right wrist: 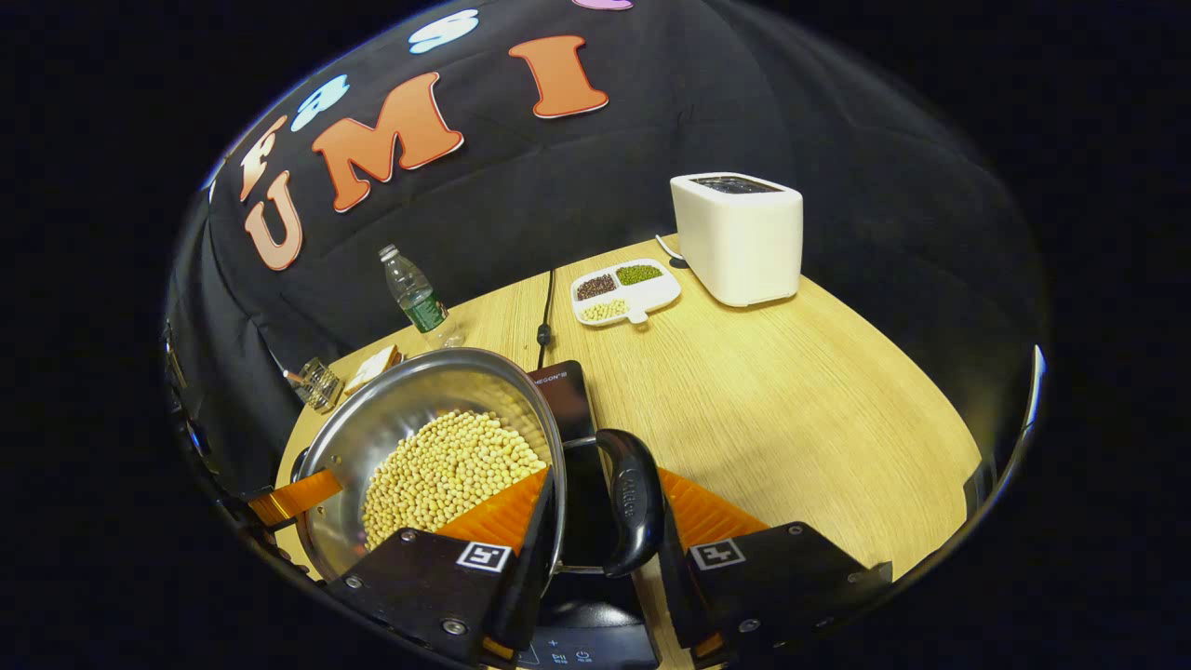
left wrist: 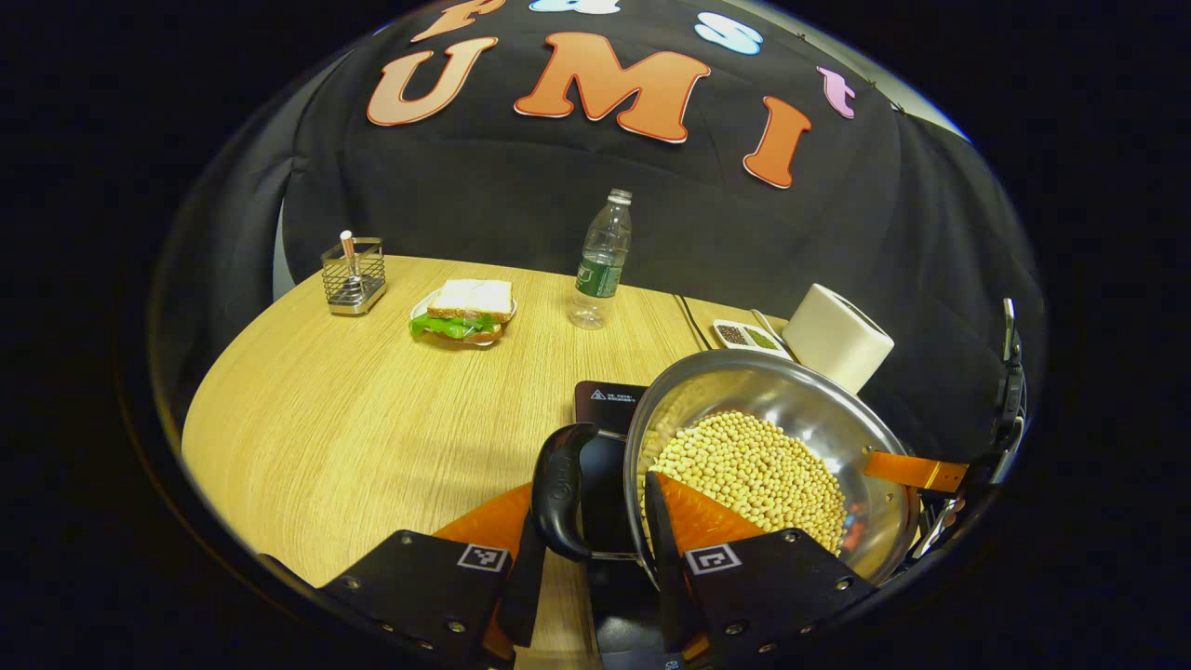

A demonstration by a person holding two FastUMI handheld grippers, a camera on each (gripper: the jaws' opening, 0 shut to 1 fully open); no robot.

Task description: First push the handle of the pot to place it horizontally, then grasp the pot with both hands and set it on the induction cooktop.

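Both hand-held grippers, left and right, clamp black handles of bean-filled steel pot above black induction cooktop; lowering remains.

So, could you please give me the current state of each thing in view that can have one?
pot: full of soybeans, held at both side handles over the induction cooktop
left hand-held gripper: shut on the pot's handle
right hand-held gripper: shut on the pot's other handle
water bottle: upright, capped
toaster: upright, slots empty
sandwich: on its plate
divided dish: filled
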